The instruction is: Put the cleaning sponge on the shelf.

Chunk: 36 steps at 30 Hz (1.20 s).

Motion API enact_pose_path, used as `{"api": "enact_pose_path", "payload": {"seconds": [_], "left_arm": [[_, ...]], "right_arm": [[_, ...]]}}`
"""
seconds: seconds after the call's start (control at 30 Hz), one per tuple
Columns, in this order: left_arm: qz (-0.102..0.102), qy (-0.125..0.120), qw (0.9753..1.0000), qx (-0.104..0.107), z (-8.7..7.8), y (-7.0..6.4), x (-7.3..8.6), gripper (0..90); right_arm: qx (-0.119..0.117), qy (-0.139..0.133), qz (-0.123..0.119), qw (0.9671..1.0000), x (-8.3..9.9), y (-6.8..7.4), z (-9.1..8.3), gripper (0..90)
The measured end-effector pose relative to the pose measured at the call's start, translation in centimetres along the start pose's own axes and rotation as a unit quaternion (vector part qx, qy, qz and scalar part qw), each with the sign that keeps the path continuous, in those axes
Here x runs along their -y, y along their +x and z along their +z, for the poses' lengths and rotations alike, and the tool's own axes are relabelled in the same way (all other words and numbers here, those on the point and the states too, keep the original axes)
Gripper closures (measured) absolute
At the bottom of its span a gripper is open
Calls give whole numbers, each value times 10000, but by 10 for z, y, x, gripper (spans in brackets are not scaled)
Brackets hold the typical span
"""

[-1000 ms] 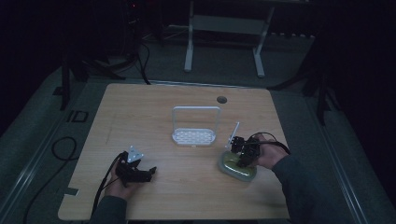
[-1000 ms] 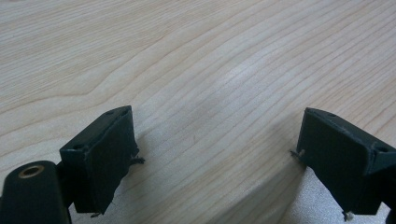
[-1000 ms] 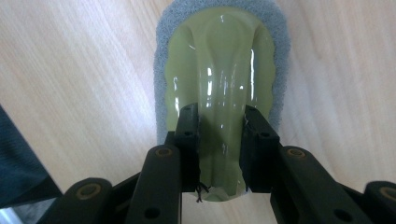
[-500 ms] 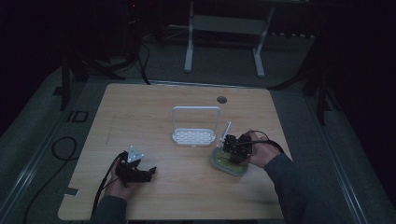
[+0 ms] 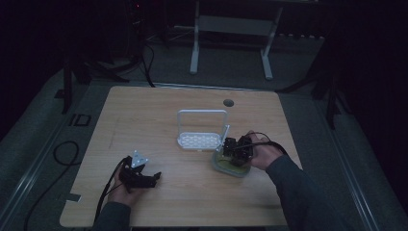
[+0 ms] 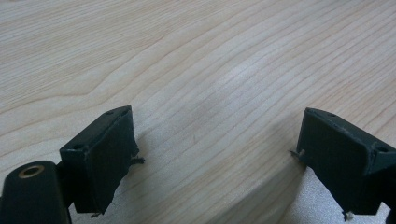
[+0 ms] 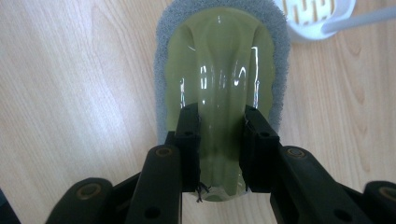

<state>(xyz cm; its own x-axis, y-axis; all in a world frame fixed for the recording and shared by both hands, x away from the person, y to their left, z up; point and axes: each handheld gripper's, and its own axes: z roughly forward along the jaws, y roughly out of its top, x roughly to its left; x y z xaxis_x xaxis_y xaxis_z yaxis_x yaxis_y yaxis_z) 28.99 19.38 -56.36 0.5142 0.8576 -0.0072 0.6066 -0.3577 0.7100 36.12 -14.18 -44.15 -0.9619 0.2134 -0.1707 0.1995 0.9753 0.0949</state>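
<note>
Since a second ago the right gripper (image 5: 234,152) has carried the green scrubber (image 7: 219,88) a little leftward across the desk (image 5: 159,110), closer to the white rack (image 5: 201,134). Its jaws are clamped on the scrubber's raised glossy handle, the grey pad flat on the wood just beside the rack's base. The left gripper (image 5: 144,178) rests idle near the front edge, jaws wide with nothing between them. This looks like the carrying step; next comes lifting the scrubber clear and setting it into the rack without knocking its upright handle.
</note>
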Motion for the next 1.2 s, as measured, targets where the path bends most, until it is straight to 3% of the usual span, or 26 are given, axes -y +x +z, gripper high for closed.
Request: {"api": "enact_pose_path", "payload": {"seconds": [0.57,1.2], "left_arm": [[-4,-2,10000,1,0,0,0,118],[-7,-1,10000,0,0,0,0,116]], "right_arm": [[69,-157,-236,9996,-10,-6,0,715],[349,-190,-576,9975,-30,-6,-3,716]]}}
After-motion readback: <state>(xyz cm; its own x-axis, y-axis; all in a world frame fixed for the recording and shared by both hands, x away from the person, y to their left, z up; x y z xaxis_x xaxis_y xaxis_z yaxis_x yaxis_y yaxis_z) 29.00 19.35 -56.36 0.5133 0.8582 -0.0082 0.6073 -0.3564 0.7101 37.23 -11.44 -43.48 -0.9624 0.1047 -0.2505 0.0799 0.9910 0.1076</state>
